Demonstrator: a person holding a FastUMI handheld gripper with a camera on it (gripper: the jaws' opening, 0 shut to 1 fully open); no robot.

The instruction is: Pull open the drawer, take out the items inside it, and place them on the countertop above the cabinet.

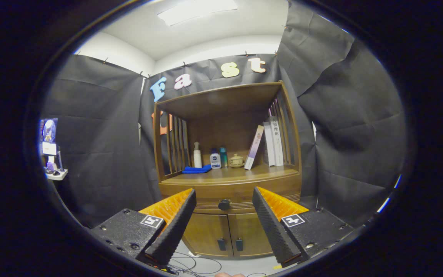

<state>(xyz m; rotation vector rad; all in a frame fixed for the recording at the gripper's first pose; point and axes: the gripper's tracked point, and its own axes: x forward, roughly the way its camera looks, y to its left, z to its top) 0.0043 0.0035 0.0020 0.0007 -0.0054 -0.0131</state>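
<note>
A wooden cabinet (229, 184) stands ahead of me against the booth wall. Its drawer (240, 196) is closed, with a dark round knob (224, 204) at its front centre. My gripper (224, 194) is open and holds nothing; the knob sits between the two fingertips but farther away, some way beyond them. The countertop (233, 175) above the drawer is a shelf under a wooden roof. What lies inside the drawer is hidden.
On the countertop are a folded blue cloth (196, 169), a white pump bottle (197, 155), two small bottles (219, 158), a lidded pot (236, 160) and leaning books (267, 144). Two lower doors (227, 235) sit under the drawer. Cables (202, 265) trail on the floor.
</note>
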